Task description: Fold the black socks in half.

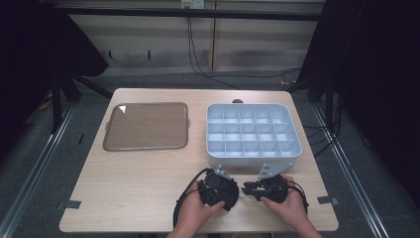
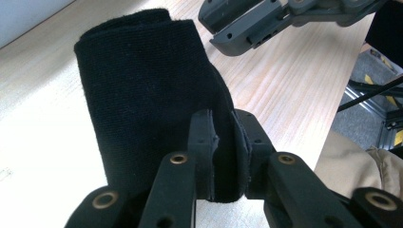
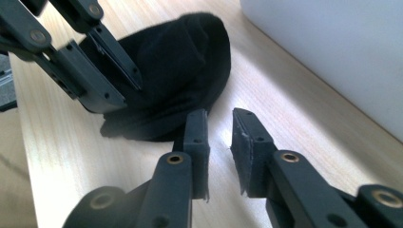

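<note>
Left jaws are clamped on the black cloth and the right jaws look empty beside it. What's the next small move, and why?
Probably ease the right gripper forward onto the near edge of the black cloth and close. Its jaws stand slightly apart over bare table with nothing between them, while the left gripper pinches a fold of the cloth. A second grip would likely let both hands lift it toward the compartment box.

Light falls from above onto the pale wooden surface (image 1: 148,173), while the room around it sinks into near black. The high view is soft and low in detail. In the left gripper view glare whitens the wood at lower left; the folded black knitted cloth (image 2: 142,104) perhaps hides its creases.
</note>
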The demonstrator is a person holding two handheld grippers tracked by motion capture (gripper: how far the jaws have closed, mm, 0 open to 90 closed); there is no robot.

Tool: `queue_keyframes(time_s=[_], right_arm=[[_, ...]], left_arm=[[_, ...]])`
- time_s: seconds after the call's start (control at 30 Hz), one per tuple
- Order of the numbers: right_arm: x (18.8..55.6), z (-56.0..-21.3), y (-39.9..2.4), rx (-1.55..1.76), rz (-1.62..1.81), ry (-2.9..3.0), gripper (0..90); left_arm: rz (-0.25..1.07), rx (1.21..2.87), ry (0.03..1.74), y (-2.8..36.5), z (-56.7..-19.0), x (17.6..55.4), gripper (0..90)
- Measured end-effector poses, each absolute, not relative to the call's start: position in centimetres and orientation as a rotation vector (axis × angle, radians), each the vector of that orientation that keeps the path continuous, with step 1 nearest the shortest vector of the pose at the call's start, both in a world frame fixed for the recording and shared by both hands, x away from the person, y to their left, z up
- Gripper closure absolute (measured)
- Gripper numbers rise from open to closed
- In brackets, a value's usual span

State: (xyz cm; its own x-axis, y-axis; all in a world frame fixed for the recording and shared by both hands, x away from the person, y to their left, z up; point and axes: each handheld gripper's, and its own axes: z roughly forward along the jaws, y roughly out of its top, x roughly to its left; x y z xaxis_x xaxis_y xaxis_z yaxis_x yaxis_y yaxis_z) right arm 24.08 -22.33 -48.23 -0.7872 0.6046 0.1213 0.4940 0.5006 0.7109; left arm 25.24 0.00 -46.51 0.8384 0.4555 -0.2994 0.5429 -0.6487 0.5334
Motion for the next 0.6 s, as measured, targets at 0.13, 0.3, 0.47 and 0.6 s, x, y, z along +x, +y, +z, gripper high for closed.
queue_keyframes(time_s=[0.13, 0.3, 0.47, 0.6], right_arm=[[24.0, -47.6, -22.2, 0.973, 1.183, 2.577, 68.7], [24.1, -47.1, -21.8, 0.976, 1.185, 2.573, 62.9], [24.3, -46.7, -21.6, 0.975, 1.181, 2.571, 59.9], [24.6, -46.6, -20.8, 0.975, 1.199, 2.568, 57.9]], left_arm=[[-0.187, 2.381, 0.728, 0.0, -46.5, 25.3, 78.1], [-0.188, 2.386, 0.726, 0.0, -46.5, 25.2, 77.1], [-0.188, 2.382, 0.723, 0.0, -46.5, 25.2, 75.3], [-0.183, 2.385, 0.718, 0.0, -46.4, 25.1, 74.9]])
